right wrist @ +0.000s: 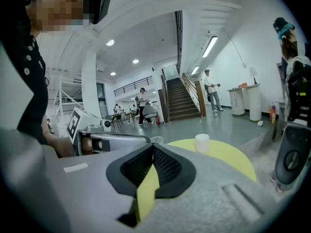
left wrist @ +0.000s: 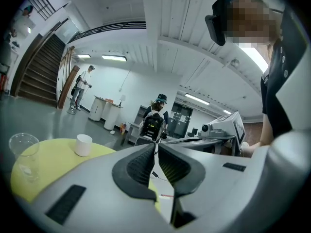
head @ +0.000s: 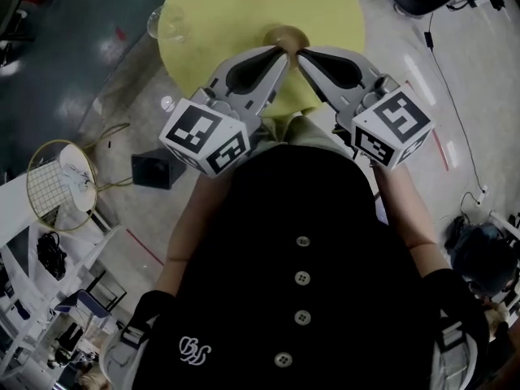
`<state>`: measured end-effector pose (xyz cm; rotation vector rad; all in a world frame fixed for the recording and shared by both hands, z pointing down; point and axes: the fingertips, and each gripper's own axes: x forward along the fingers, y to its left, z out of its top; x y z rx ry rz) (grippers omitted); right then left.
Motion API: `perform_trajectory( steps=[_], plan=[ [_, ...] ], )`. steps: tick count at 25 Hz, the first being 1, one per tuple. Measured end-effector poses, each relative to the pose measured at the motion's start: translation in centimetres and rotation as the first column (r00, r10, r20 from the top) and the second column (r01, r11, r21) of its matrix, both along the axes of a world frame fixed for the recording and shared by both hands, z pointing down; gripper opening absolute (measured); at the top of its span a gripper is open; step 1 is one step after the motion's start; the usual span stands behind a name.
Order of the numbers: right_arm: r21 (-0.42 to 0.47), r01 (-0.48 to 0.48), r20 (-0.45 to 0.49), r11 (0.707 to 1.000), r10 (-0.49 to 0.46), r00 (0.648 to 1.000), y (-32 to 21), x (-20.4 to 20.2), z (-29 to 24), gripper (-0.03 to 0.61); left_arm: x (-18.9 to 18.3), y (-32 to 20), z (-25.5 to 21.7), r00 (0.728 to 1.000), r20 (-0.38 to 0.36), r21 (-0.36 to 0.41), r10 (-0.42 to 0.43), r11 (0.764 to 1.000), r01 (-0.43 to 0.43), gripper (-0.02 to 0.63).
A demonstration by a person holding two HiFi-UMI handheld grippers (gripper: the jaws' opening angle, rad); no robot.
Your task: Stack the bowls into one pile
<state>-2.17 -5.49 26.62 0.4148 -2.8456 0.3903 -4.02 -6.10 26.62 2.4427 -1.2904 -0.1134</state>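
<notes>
Head view: round yellow table (head: 244, 19); left gripper (head: 283, 53) closed.

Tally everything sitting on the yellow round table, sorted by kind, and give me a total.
Clear plastic cup: 1
White cup: 1
Tan bowl, partly hidden, so any others nested in it cannot be told: 1
Total: 3

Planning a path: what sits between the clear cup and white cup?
Nothing; only bare yellow table between clear cup and white cup, per left gripper view.
</notes>
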Motion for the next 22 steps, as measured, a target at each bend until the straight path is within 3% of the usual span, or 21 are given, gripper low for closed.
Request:
perform_trajectory(
  steps=[22],
  plan=[
    [0.038, 0.146, -0.103, 0.989, -0.141, 0.985, 1.8, -0.8, 0.5, 0.005, 0.1, 0.8, 1.2, 0.999, -0.032, -0.046, 0.037, 0.998, -0.038, 0.034]
  ],
)
